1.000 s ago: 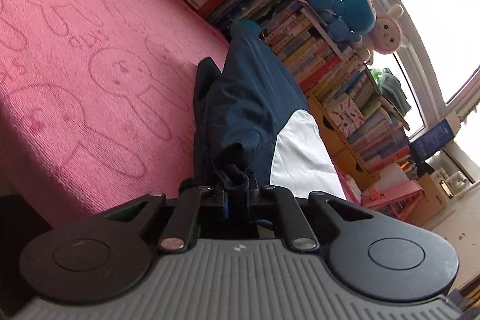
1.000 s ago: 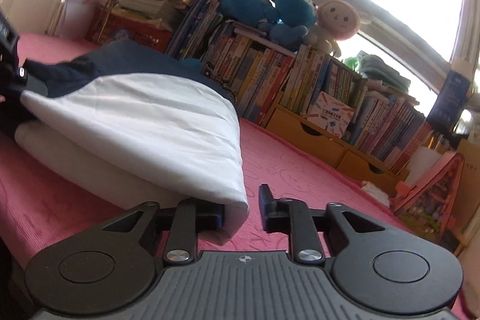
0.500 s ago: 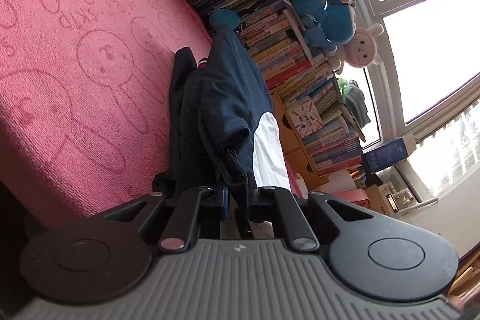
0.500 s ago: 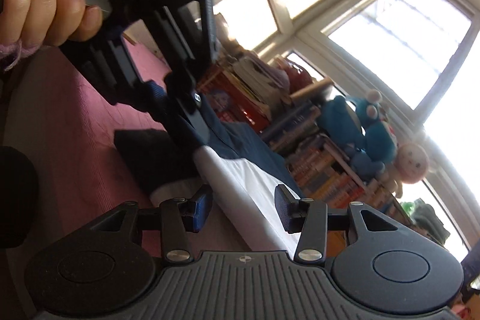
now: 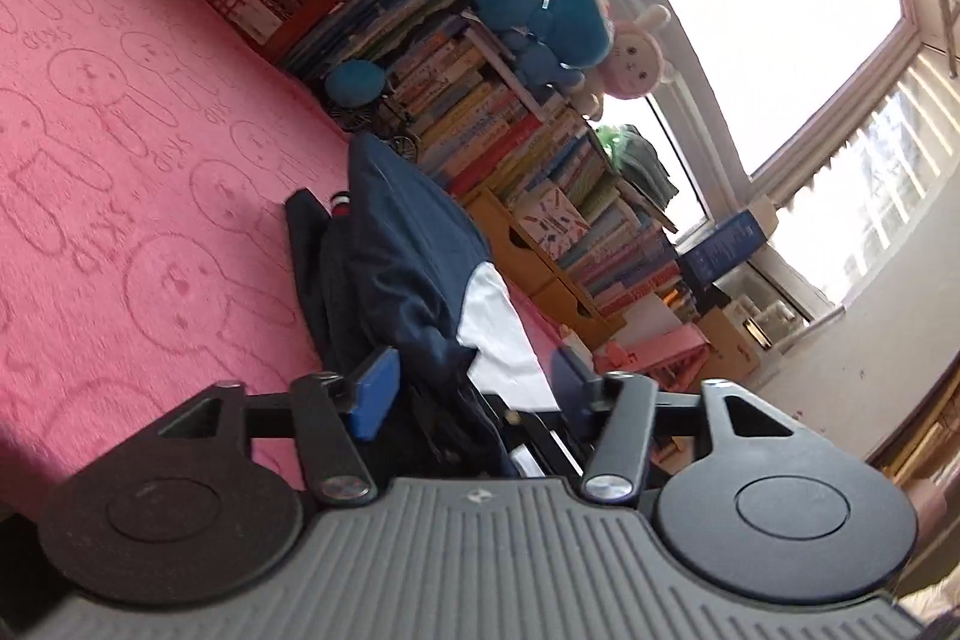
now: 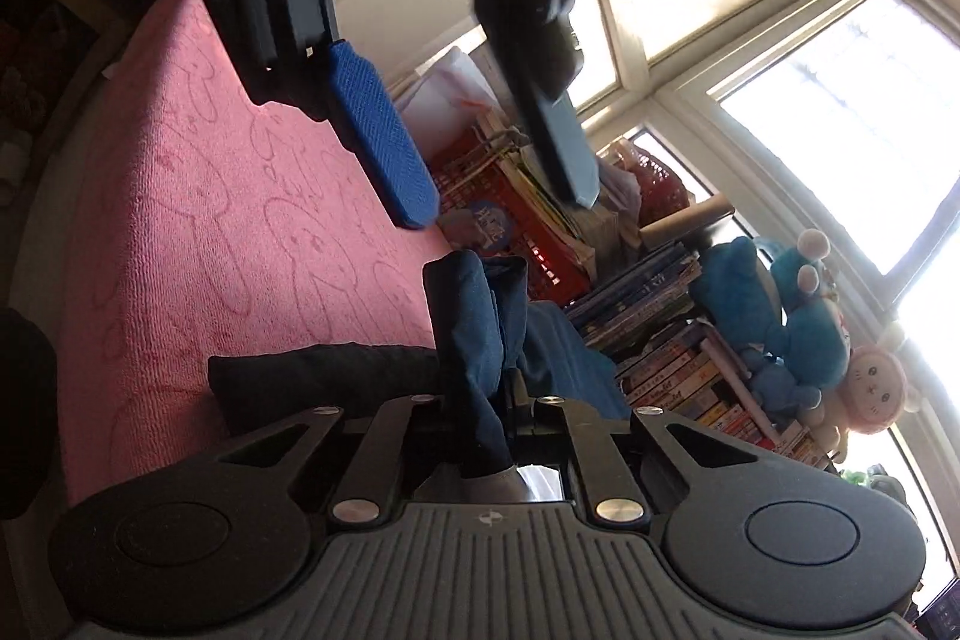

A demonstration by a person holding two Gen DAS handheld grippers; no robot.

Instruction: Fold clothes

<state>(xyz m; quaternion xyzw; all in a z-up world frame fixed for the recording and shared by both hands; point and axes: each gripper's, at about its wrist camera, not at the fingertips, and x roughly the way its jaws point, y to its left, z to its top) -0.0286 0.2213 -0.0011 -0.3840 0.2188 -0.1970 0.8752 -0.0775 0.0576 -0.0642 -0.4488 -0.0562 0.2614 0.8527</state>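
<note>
A navy-and-white garment [image 5: 420, 274] lies folded on the pink bedspread [image 5: 120, 172], its long axis running straight ahead of the left gripper [image 5: 474, 388] toward the bookshelf [image 5: 540, 172], its near end bunched between that gripper's blue pads. The left gripper's jaws have just been opening and stand wide, the cloth between them but no longer pinched. The right gripper [image 6: 510, 400] has just been closing and now clamps a navy fold of the same garment, which rises directly in front of it. In the right wrist view the left gripper hangs above and beyond that fold, just clear of it, making the right the hand with control of the next fold
</note>
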